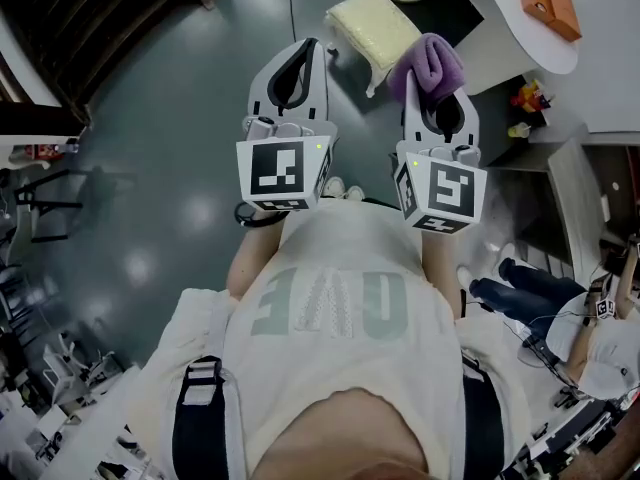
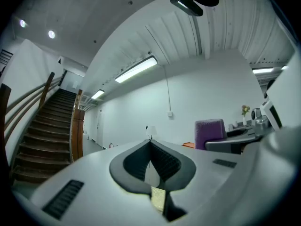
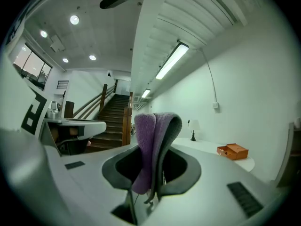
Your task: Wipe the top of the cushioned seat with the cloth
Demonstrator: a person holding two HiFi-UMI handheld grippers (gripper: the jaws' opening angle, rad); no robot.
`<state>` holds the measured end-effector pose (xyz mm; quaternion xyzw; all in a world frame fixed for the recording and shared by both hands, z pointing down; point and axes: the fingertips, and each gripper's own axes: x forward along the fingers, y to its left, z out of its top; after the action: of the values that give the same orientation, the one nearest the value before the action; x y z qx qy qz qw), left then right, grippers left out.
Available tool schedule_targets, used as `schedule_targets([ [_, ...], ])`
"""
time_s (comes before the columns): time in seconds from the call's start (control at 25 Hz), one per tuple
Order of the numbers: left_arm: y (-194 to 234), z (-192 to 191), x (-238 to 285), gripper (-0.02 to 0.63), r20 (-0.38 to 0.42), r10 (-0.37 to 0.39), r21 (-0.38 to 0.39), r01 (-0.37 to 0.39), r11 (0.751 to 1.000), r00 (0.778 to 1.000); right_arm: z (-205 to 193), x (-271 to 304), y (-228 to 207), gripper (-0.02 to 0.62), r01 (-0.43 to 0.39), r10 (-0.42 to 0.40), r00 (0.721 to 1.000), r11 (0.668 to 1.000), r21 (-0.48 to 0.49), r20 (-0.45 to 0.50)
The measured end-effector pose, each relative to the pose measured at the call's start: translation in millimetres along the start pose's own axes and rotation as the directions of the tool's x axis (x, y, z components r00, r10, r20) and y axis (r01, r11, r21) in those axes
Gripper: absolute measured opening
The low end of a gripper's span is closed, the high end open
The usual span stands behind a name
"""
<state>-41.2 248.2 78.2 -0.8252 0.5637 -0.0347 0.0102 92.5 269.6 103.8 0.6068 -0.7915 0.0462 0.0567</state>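
Observation:
The cushioned seat (image 1: pixel 372 26) is a pale yellow padded square on the grey floor, ahead of both grippers in the head view. A folded purple cloth (image 1: pixel 432 60) sticks up from my right gripper (image 1: pixel 437 93), which is shut on it and held in the air just right of the seat. In the right gripper view the cloth (image 3: pixel 151 145) hangs folded over between the jaws. My left gripper (image 1: pixel 310 48) is raised at the same height, left of the seat. Its jaws (image 2: pixel 150 142) meet at the tips with nothing between them. The left gripper view also shows the cloth (image 2: pixel 209 133) at the right.
A white curved counter (image 1: pixel 500 38) with an orange box (image 1: pixel 547 3) stands right of the seat. Small toys (image 1: pixel 527 98) lie beside it. Another person's legs (image 1: pixel 530 288) are at the lower right. A wooden staircase (image 2: pixel 44 135) rises at the left.

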Motion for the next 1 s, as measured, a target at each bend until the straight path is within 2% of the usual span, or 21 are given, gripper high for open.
schedule_targets([
  [0.24, 25.2, -7.6, -6.4, 0.006, -0.010, 0.015, 0.004, -0.015, 1.000, 1.000, 0.2, 3.2, 14.2, 0.097, -0.021, 0.018, 0.999, 0.997, 0.080, 0.038],
  [0.48, 44.9, -16.1, -4.5, 0.006, -0.026, 0.033, -0.016, -0.033, 0.999, 0.999, -0.7, 10.2, 23.9, 0.097, -0.041, 0.039, 0.999, 0.998, 0.056, 0.029],
  [0.76, 58.4, -18.0, 25.4, 0.006, -0.010, 0.046, 0.005, -0.046, 0.999, 0.999, 1.3, 49.2, 19.3, 0.097, -0.065, 0.062, 0.996, 0.997, 0.043, 0.065],
  [1.0, 75.8, -15.8, 74.9, 0.006, 0.008, 0.043, 0.023, -0.043, 0.999, 0.999, 8.5, 110.2, 5.7, 0.097, -0.072, 0.068, 0.994, 0.996, 0.044, 0.088],
])
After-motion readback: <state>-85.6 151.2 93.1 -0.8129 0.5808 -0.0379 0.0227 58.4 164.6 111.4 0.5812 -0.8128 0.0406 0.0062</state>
